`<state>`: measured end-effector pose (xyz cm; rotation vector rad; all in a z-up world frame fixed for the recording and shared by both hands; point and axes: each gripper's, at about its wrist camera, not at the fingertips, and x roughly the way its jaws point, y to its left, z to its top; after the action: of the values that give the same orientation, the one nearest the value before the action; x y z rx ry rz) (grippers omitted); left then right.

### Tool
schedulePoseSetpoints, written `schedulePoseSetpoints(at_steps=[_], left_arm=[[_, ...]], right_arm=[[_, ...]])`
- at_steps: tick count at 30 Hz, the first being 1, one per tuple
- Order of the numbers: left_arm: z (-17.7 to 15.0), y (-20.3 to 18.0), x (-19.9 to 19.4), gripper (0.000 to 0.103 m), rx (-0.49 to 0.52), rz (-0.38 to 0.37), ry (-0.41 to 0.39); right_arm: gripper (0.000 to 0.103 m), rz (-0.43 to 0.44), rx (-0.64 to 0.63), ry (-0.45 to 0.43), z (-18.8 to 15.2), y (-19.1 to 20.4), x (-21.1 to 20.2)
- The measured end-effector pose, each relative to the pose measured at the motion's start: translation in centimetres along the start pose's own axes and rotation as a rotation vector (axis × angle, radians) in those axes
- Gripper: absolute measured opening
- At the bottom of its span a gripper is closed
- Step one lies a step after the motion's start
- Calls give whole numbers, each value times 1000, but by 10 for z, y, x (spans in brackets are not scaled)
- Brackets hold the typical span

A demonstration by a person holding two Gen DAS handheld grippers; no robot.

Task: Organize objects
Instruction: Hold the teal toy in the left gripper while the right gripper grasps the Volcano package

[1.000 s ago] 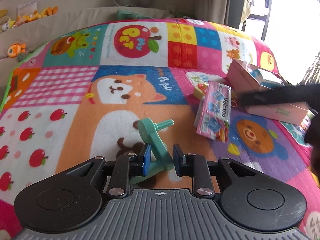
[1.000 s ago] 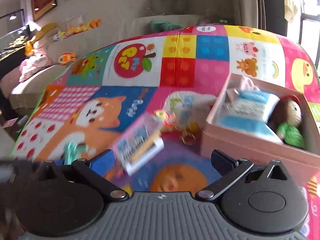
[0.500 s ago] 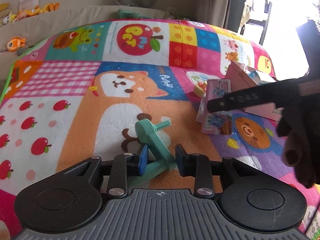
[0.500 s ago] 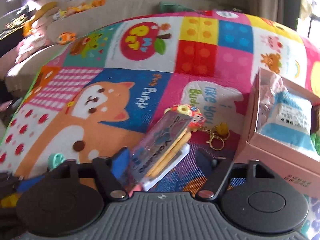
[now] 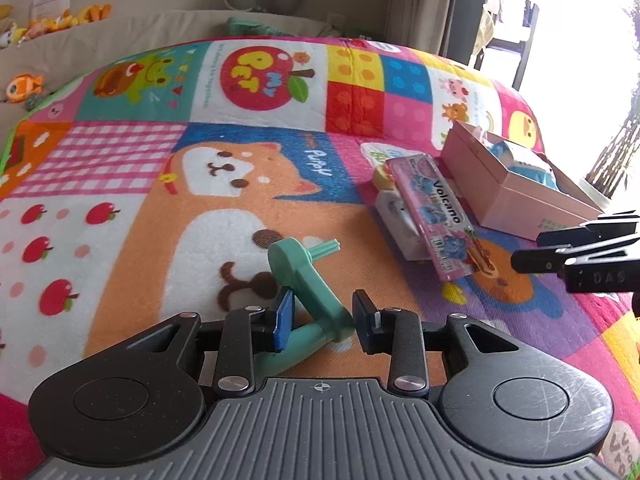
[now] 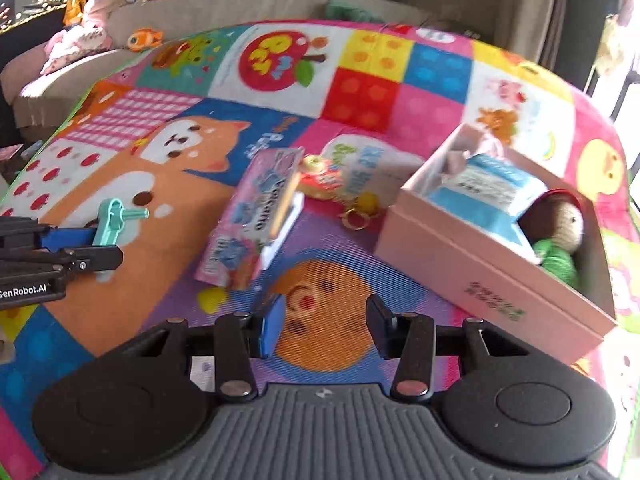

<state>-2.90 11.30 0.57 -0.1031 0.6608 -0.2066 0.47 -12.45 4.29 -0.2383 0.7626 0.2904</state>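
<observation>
Two grippers over a colourful play mat, sorting small things toward a pink box.

Left wrist view: the left gripper (image 5: 320,318) stands part open around a green plastic crank (image 5: 310,280) lying on the mat (image 5: 120,184); the blue left pad touches it, the right pad sits just beside it, so no firm grip shows. A pink packet (image 5: 434,216) lies near the pink box (image 5: 512,192).
Right wrist view: the right gripper (image 6: 324,328) is closing, its jaws part open with only mat between them. The packet (image 6: 256,216) lies just ahead, tilted on a white thing, beside a keychain (image 6: 332,184) and the box (image 6: 480,264).
</observation>
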Motion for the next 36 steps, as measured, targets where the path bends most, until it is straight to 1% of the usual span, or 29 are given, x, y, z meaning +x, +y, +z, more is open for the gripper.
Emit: schedulePoseSetpoints(at_steps=[1,3,4,5,6,8,11,12,13,14,15,17,18,19,20,22,24,27,30,31,32,33,34,36], left_arm=[[0,-1,1,36,6,1,-1],[0,-5,2,36,21,8,-1],[0,-6,3,37,26,11,-1],[0,-6,3,37,28,13,-1],[-1,-7,3,37,30,14,-2],[-1,-8,3,37,36,19,-2],[-1,-10,3,37,52,30,-1],[-1,-11,3,37,56,33,0],[-1,-12,3,37,59,35,0],[-2,-12,3,37,60,37,0],[-2,-11,3,37,59,36,0],[-2,-11,3,37,54,32,0],[-2,-10,3,37,50,30,-1],[-2,-9,3,37,47,27,-1],[-2,-9,3,37,45,25,0],[-1,-9,3,37,42,24,1],[-1,-9,3,37,40,23,2],[-1,-9,3,37,43,25,3],[-1,-12,4,37,66,43,8],[-1,-14,4,37,78,51,10],[-1,-16,5,38,90,60,14],[-1,-18,5,38,101,68,20],[0,-20,5,38,109,75,27],[2,-22,5,37,114,81,48]], right_arm=[[45,7,17,-9,0,-3,-1],[61,52,59,-26,2,-7,-4],[78,76,82,-40,2,-8,-5],[86,94,100,-59,3,-7,-5],[86,110,106,-71,3,-5,-3],[86,138,89,-68,3,2,4],[86,131,76,-55,3,10,22],[84,135,76,-45,3,9,28],[78,147,79,-33,3,8,32],[68,169,87,-23,4,6,35],[63,197,97,-14,4,4,36],[46,223,101,-10,3,0,32],[43,229,98,-9,0,-2,30],[36,228,96,-6,-3,-3,27],[31,222,96,2,-7,-5,25],[27,204,91,1,-17,-11,20],[26,174,84,-2,-25,-16,12],[26,103,76,9,-35,-25,0],[27,72,72,-13,-43,-34,-13],[31,68,72,-30,-45,-35,-18],[44,68,71,-42,-46,-37,-20],[51,68,75,-60,-46,-39,-23],[62,74,77,-79,-45,-39,-25],[64,101,61,-107,-37,-34,-23]])
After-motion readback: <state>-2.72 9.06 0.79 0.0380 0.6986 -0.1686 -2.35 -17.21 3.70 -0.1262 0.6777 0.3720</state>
